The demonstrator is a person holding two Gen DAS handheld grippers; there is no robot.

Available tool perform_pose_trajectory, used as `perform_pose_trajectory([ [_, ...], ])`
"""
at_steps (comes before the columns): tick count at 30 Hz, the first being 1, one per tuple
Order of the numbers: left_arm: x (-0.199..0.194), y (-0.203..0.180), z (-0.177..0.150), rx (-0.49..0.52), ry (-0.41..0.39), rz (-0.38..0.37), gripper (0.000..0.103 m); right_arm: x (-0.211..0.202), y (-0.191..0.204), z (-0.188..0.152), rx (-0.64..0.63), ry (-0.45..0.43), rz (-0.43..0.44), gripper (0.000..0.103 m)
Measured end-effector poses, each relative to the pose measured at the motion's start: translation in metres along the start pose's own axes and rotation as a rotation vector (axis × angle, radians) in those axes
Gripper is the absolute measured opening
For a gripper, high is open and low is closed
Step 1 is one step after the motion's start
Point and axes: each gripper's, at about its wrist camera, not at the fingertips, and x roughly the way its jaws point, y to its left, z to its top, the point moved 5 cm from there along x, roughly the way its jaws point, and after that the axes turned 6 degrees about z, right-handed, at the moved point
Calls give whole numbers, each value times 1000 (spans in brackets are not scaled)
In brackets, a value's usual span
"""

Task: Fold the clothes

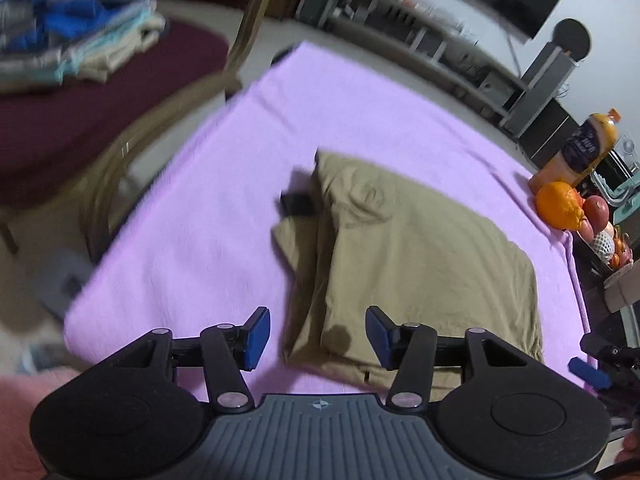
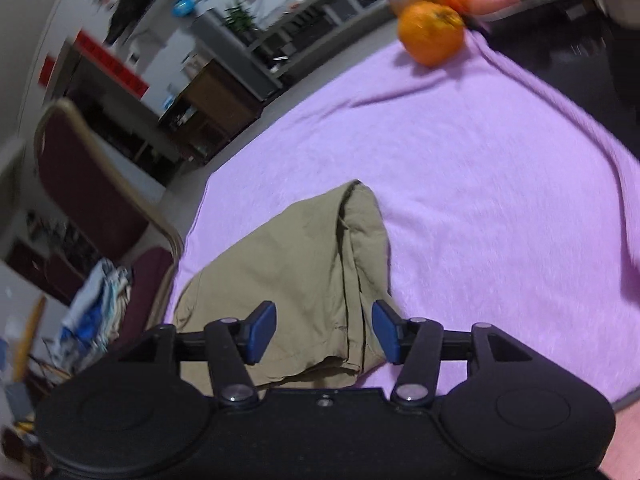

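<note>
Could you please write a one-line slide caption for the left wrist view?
Open left gripper above a folded khaki garment on the purple cloth, fruit at its far edge.

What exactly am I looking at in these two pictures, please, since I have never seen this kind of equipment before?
There is no robot arm here: a person holds a two-finger gripper in each hand, and a wide-angle camera on each one looks forward along its fingers. One picture comes from the left gripper, the other from the right gripper. The black levers with blue pads are the fingers.

Both look down on a lilac cloth spread over a table. On it lies a folded khaki garment. At the cloth's far edge sit an orange and a juice bottle. A pile of folded clothes rests on a dark red chair beside the table.

Both grippers are open and hold nothing; the garment lies loose below them.
</note>
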Motion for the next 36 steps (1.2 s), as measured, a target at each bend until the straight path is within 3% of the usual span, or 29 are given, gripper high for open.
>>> perform_pose_trajectory([
  [1,0,-1,0,5,-1,4,64,2,-4,-1,17,8,1,56],
  [8,13,1,-2,-31,65,-42,66,10,-23,-7,119,54,16,61],
  [10,21,0,-3,-37,95,-51,55,11,-28,-9,146,68,16,62],
  [16,28,-10,-11,73,93,61,56,26,-31,-18,220,160,92,61],
  [19,28,-9,-11,72,94,63,57,39,-28,-26,204,185,57,59],
  [26,28,-13,-13,107,85,85,58,48,-21,-30,254,33,50,57],
  [28,28,-13,-13,110,85,86,58,45,-20,-31,274,-31,63,44],
  [32,29,-14,-13,120,84,90,59,47,-14,-32,247,-84,33,44],
  [36,30,-15,-13,126,84,92,59,57,-14,-33,251,-92,-27,51],
])
